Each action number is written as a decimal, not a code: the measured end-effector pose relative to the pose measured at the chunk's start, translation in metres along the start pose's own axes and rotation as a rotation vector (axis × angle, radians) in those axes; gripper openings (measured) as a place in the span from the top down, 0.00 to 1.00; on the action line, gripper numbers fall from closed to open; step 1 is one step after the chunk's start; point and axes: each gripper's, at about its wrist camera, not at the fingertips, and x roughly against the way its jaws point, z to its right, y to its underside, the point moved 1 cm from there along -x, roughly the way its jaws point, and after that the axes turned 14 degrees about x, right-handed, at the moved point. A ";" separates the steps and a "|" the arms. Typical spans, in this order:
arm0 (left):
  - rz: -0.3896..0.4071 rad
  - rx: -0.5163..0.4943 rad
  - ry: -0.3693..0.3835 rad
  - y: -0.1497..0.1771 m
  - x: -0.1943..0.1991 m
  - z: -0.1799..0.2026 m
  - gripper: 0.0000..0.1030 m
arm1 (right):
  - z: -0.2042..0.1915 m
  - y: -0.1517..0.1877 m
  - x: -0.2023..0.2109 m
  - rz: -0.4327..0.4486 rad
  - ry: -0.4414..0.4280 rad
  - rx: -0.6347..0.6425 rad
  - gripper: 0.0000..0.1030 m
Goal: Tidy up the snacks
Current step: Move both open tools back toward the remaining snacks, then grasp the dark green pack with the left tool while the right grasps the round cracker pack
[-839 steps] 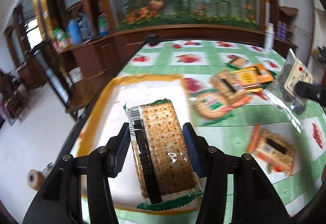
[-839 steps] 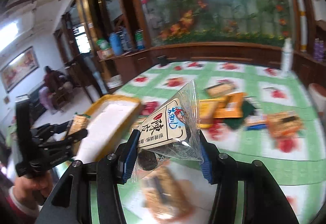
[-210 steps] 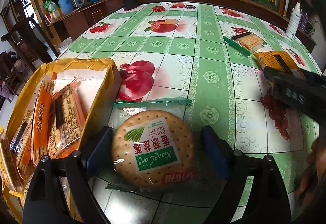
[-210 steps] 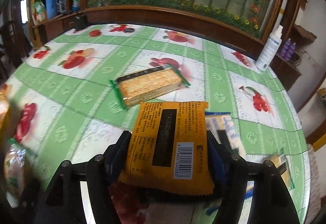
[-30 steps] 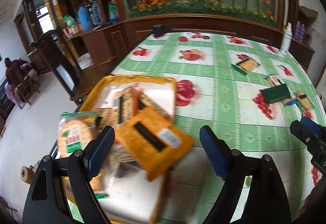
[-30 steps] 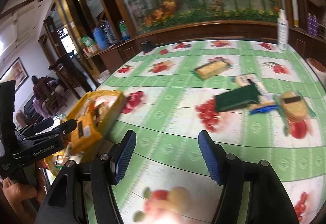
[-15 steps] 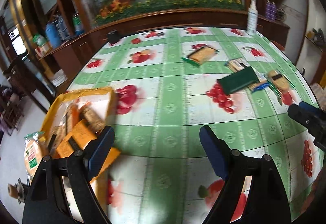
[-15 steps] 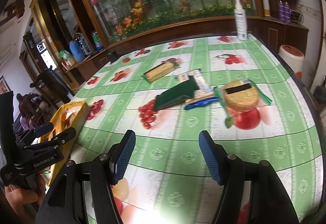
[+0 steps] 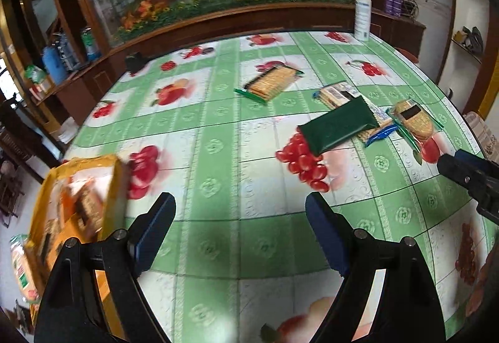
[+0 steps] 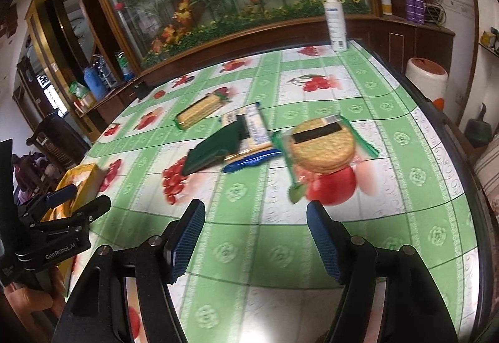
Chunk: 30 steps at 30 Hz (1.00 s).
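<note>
Four wrapped snacks lie loose; left gripper gapes empty, right gripper, empty, just widened.

Bright daylight, pale glare low on the tablecloth, motion blur at left, fisheye-bent dark corners

Glossy plastic tablecloth; shiny film wrappers on the biscuits; matt green packet; polished wood cabinet.
</note>
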 end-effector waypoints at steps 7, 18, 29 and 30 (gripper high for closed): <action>-0.033 -0.093 0.087 -0.004 -0.025 0.031 0.17 | 0.024 -0.008 -0.014 -0.018 0.039 -0.010 0.28; -0.057 -0.321 0.145 -0.026 -0.063 0.072 0.17 | 0.049 -0.030 -0.040 -0.037 0.048 -0.006 0.23; -0.033 -0.490 0.156 -0.041 -0.087 0.096 0.17 | 0.063 -0.040 -0.062 -0.056 0.023 -0.014 0.23; -0.035 -0.492 0.165 -0.043 -0.087 0.097 0.17 | 0.063 -0.042 -0.063 -0.057 0.020 -0.013 0.23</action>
